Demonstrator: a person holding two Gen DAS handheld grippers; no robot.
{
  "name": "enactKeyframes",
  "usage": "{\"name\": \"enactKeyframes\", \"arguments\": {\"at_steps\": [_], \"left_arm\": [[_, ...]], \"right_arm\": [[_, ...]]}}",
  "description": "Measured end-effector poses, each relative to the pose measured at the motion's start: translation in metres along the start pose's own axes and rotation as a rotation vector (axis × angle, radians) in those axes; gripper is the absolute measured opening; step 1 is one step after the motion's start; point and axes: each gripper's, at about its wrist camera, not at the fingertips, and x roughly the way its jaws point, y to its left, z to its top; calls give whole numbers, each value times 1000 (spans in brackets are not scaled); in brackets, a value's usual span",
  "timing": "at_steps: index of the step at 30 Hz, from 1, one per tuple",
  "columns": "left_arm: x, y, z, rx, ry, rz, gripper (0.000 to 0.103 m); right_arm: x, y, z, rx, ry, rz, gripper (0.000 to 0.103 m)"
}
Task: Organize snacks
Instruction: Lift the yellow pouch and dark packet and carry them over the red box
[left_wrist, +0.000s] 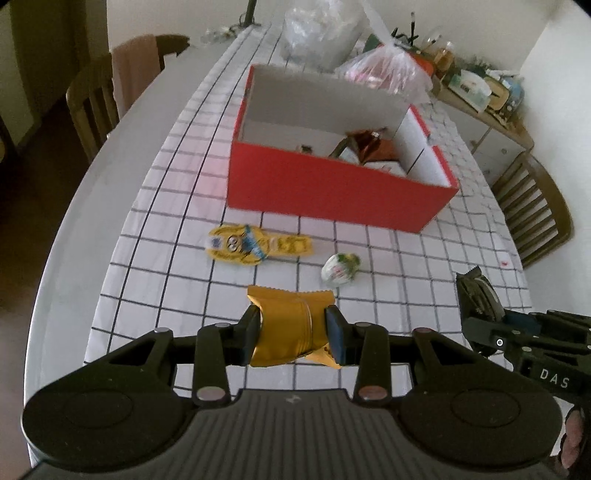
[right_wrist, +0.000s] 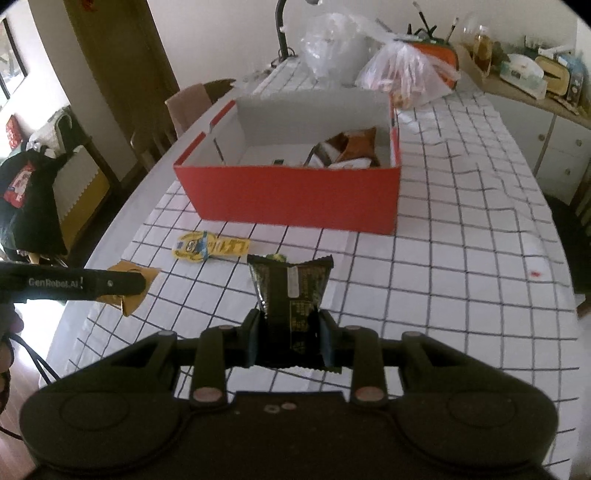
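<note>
Two snacks are held above the white grid-patterned tablecloth (left_wrist: 406, 266): the left gripper (left_wrist: 293, 332) clamps a crinkled gold foil packet (left_wrist: 288, 325), the right gripper (right_wrist: 289, 341) a dark green wrapper (right_wrist: 290, 291). Beyond both sits the open red cardboard box (left_wrist: 332, 192).

Plastic bags (right_wrist: 402, 79) sit beyond wooden chairs (left_wrist: 532, 206).

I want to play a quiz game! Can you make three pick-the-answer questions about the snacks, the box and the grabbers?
1. Where does the yellow snack packet lie?
A. inside the box
B. on the tablecloth in front of the box
C. on a chair

2. What colour is the box outside?
A. red
B. blue
C. green

3. What is the left hand-held gripper doing?
A. hanging open
B. gripping a gold packet
C. holding a spoon

Answers: B, it rests on the checked cloth; A, its walls are red; B, both pads press the packet.
</note>
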Motion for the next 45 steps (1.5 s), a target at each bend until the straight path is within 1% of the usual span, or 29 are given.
{"name": "enactKeyframes", "arguments": {"at_steps": [6,10,15,26,31,35,40,45], "left_arm": [[-16,-24,9,10,-54,13,37],[-25,-37,25,28,-88,28,38],[-30,-43,56,51,-136,36,37],[-18,-39,127,116,-186,34,37],[-2,-33,155,121,-179,27,37],[18,-28,171,131,-159,28,37],[48,-20,182,131,-121,33,37],[81,-10,182,131,-67,42,37]], "right_arm": [[-21,-14,12,-35,-45,10,30],[-33,-21,27,-58,-72,7,30],[-38,-27,55,-69,-112,-8,30],[-23,-32,124,-90,-148,-106,30],[-4,-28,152,-118,-138,-137,30],[17,-27,163,-122,-111,-144,30],[49,-27,168,-112,-66,-146,30],[85,-25,164,-100,-6,-150,30]]}}
